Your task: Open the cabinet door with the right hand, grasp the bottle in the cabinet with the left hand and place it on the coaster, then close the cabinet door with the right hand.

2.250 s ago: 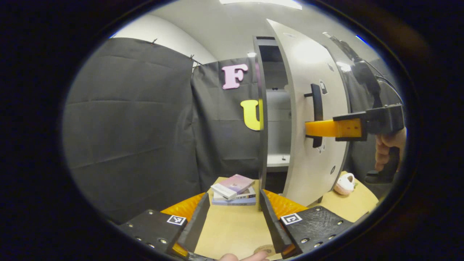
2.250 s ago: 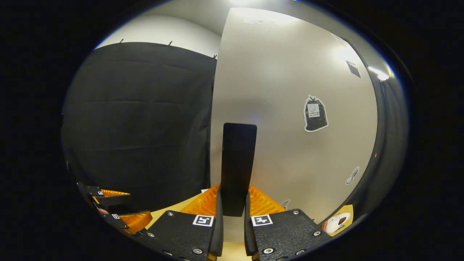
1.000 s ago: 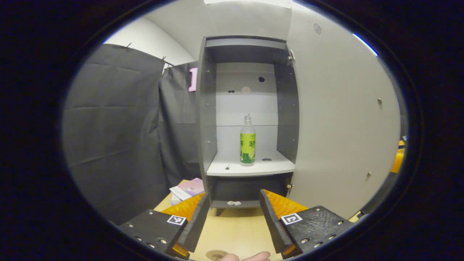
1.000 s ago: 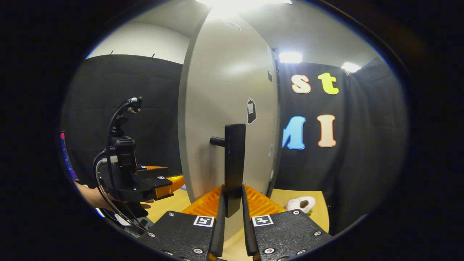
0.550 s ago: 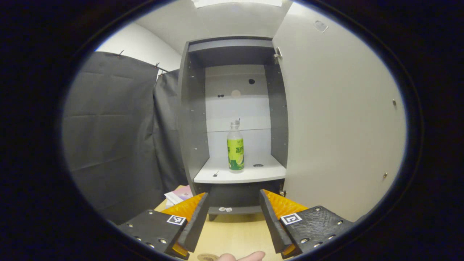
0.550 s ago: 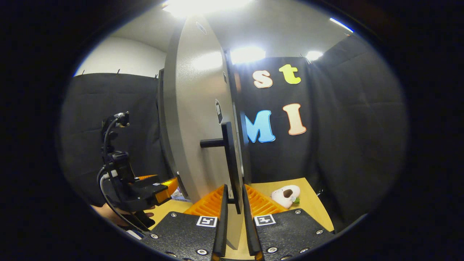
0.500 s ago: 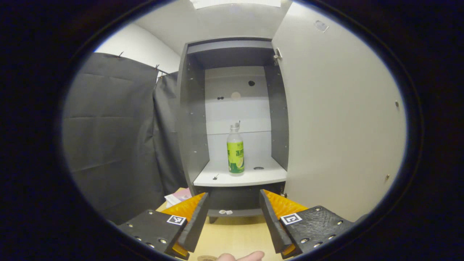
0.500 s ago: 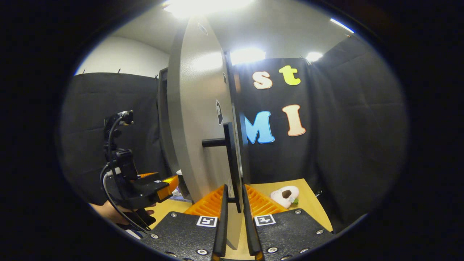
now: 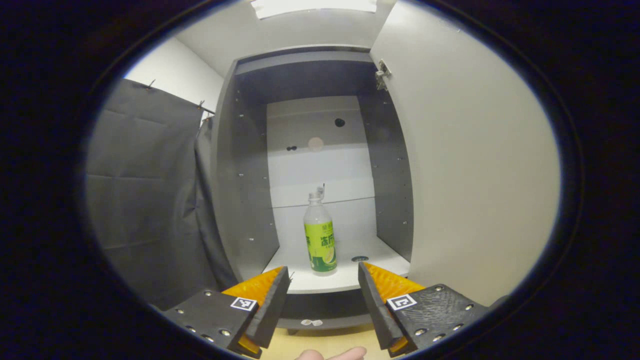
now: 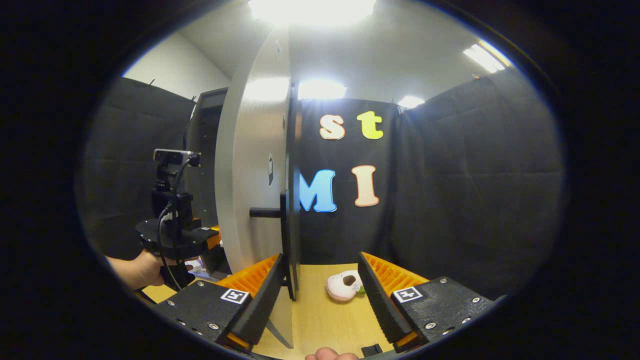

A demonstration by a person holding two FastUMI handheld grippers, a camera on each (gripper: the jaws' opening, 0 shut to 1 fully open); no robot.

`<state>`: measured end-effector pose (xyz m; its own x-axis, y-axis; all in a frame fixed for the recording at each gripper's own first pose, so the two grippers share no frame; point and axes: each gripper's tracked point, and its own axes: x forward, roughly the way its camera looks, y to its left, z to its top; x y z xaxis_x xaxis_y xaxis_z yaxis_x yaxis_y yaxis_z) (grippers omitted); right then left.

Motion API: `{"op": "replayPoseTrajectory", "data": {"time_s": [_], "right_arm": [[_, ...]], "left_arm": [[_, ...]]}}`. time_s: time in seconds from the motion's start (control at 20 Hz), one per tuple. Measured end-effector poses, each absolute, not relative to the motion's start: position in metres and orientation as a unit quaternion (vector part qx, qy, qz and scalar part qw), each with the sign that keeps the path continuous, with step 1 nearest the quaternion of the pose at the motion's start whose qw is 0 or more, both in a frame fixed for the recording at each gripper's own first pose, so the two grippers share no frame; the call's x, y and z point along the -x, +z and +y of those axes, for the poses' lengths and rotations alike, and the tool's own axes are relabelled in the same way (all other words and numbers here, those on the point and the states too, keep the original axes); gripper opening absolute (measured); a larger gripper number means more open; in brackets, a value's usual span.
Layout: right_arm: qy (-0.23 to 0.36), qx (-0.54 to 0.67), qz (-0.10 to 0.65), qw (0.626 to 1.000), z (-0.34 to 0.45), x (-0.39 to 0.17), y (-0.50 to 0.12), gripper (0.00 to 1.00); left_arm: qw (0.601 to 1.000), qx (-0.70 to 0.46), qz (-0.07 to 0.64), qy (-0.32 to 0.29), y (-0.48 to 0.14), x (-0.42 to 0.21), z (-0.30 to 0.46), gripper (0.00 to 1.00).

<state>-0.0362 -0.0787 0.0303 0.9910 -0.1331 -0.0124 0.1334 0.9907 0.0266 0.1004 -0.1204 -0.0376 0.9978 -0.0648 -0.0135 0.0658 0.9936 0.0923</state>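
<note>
bottle (image 9: 319,235) stands upright on the cabinet shelf (image 9: 345,277), well back from the shelf's front edge, with the door (image 9: 465,165) swung wide on its right. my left tongs (image 9: 322,295) are spread apart and empty, aimed straight at it, not touching it. my right tongs (image 10: 320,295) are spread apart too and hold nothing; the handle (image 10: 286,240) sits just beside the left finger, the door edge-on in that view. across the door i can see my left tongs (image 10: 175,235) in my hand (image 10: 142,267).

opening looks done; the reach is next. what worries me: the bottle is tall and narrow, so a finger that clips it off-centre could tip it over on the shelf. going in too low could knock a finger against the shelf edge. with nothing holding the door, it may drift back toward my left arm. the coaster's spot i cannot tell from here.
</note>
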Motion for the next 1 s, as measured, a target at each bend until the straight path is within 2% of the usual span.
{"op": "replayPoseTrajectory", "data": {"time_s": [0.1, 0.15, 0.2, 0.35, 0.4, 0.45, 0.5, 0.55, 0.7, 0.75, 0.8, 1.0], "right_arm": [[-0.09, 0.0, -0.019, 0.996, -0.081, 0.051, 0.045, 0.96], [-0.115, 0.017, -0.033, 0.993, -0.092, 0.059, 0.048, 0.96], [-0.14, 0.032, -0.046, 0.989, -0.103, 0.068, 0.055, 0.95], [-0.257, 0.056, -0.058, 0.963, -0.155, 0.103, 0.055, 0.95], [-0.279, 0.042, -0.045, 0.958, -0.163, 0.107, 0.044, 0.95], [-0.292, 0.019, -0.028, 0.956, -0.169, 0.103, 0.031, 0.95], [-0.306, -0.006, -0.012, 0.952, -0.172, 0.102, 0.02, 0.96], [-0.319, -0.027, 0.001, 0.948, -0.177, 0.101, 0.009, 0.96], [-0.36, -0.042, 0.031, 0.932, -0.185, 0.109, -0.013, 0.95], [-0.368, -0.043, 0.038, 0.928, -0.184, 0.109, -0.019, 0.95], [-0.373, -0.043, 0.044, 0.926, -0.181, 0.11, -0.023, 0.95], [-0.4, -0.027, 0.05, 0.915, -0.18, 0.111, -0.02, 0.95]], "left_arm": [[0.998, -0.045, 0.004, -0.037, -0.043, -0.123, -0.12, 0.79], [0.998, -0.044, 0.005, -0.037, -0.047, -0.132, -0.12, 0.76], [0.998, -0.044, 0.006, -0.034, -0.05, -0.142, -0.12, 0.82], [0.998, -0.05, 0.007, -0.036, -0.062, -0.179, -0.116, 0.82], [0.998, -0.054, 0.004, -0.038, -0.062, -0.191, -0.116, 0.76], [0.998, -0.054, 0.003, -0.039, -0.067, -0.203, -0.118, 0.82], [0.998, -0.05, 0.002, -0.046, -0.07, -0.215, -0.122, 0.82], [0.997, -0.048, 0.003, -0.054, -0.075, -0.227, -0.126, 0.75], [0.998, -0.053, 0.0, -0.037, -0.083, -0.258, -0.121, 0.82], [0.998, -0.044, 0.002, -0.038, -0.086, -0.266, -0.123, 0.75], [0.999, -0.036, 0.004, -0.036, -0.088, -0.276, -0.121, 0.78], [0.998, -0.036, 0.016, -0.042, -0.104, -0.306, -0.121, 0.78]]}}
